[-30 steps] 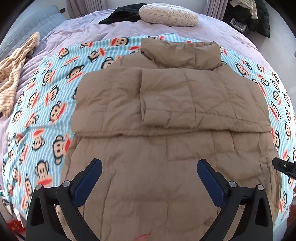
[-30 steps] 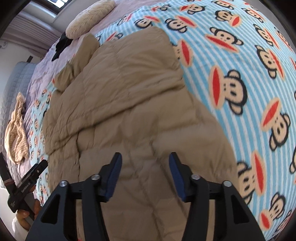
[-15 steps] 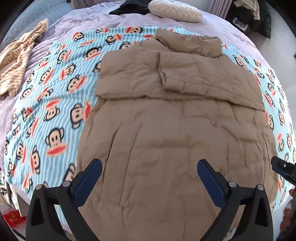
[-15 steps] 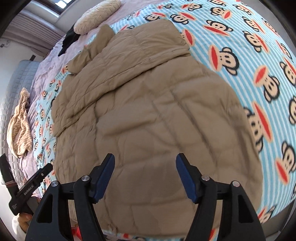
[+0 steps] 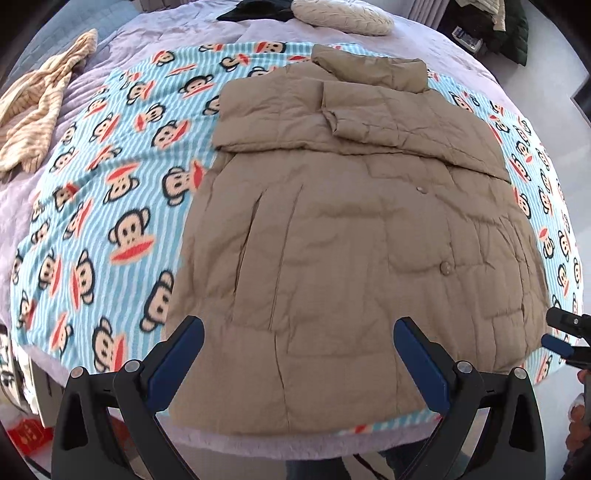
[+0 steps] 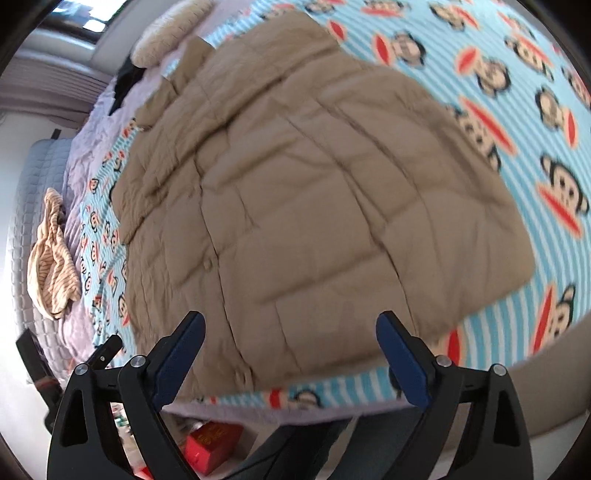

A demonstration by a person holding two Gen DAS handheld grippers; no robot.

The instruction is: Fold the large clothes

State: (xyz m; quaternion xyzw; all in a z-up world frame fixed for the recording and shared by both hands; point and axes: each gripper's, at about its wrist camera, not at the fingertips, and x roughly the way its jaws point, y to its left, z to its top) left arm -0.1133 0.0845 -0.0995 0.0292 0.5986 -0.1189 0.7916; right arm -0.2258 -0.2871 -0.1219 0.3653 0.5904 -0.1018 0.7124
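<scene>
A large tan puffer coat (image 5: 343,236) lies flat on a monkey-print blanket (image 5: 110,192), collar far, hem near the bed's front edge, both sleeves folded across the chest. It also shows in the right wrist view (image 6: 314,192). My left gripper (image 5: 299,354) is open and empty, above the hem near the front edge. My right gripper (image 6: 290,354) is open and empty, above the hem's right part. The right gripper's tip shows in the left wrist view (image 5: 569,336) at the far right.
A striped beige garment (image 5: 37,107) lies on the lilac bedspread (image 5: 92,66) at left. A cream pillow (image 5: 343,18) and a black garment (image 5: 255,11) lie at the head. A red box (image 6: 210,446) sits on the floor below the bed's edge.
Both grippers have pulled back toward the bed's front edge and risen, so the whole coat and hem now show. The right gripper has opened wider.
</scene>
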